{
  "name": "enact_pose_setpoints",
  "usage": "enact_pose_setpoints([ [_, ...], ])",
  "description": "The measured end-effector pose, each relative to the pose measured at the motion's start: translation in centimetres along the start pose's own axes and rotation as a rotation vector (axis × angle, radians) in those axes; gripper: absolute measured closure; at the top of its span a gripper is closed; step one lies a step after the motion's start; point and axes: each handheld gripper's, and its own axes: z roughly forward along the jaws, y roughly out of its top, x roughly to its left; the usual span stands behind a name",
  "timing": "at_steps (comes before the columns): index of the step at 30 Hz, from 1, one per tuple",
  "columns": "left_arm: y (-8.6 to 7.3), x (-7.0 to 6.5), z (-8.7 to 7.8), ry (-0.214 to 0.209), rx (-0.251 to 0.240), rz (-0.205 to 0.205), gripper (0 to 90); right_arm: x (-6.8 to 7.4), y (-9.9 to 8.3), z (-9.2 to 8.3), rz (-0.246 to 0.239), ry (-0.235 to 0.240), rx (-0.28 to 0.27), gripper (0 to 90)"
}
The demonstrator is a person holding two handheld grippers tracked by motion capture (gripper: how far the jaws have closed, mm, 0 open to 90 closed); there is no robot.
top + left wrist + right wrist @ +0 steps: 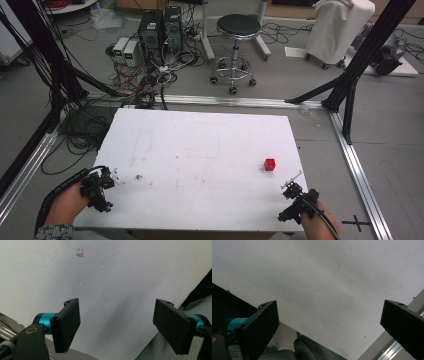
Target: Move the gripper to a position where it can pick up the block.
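Observation:
A small red cube (270,164) sits on the white table (200,150) toward its right side. My left gripper (102,190) hovers over the table's front left corner; in the left gripper view it (120,332) is open, the black jaws wide apart with bare white board between them. My right gripper (292,197) is at the front right edge, a short way in front of and to the right of the cube. Seen in the right gripper view, it (332,330) is open too, with nothing between its jaws.
Small dark specks (138,177) lie on the table near the left gripper, and a red-and-blue mark (80,253) shows on the board. Beyond the table stand a black stool (238,30), computer towers (160,30), tangled cables (145,80) and black frame posts (360,60).

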Motion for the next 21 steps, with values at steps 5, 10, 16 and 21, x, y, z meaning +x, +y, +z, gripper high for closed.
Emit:
enact_pose_setpoints([
  [5,0.06,-0.03,-0.03,0.000,-0.001,0.002,22.2,-0.02,-0.06,-0.03,0.003,0.000,0.003,1.2],
  [10,0.10,-0.05,-0.03,-0.002,0.000,0.002,22.2,-0.01,-0.08,-0.07,0.001,0.005,0.003,1.2],
  [16,0.20,-0.13,-0.03,0.000,-0.003,0.007,22.2,0.05,-0.07,-0.13,-0.001,0.001,-0.007,1.2],
  [21,0.22,-0.15,-0.02,0.003,-0.002,0.008,22.1,-0.05,-0.03,-0.31,-0.007,0.002,-0.012,1.2],
])
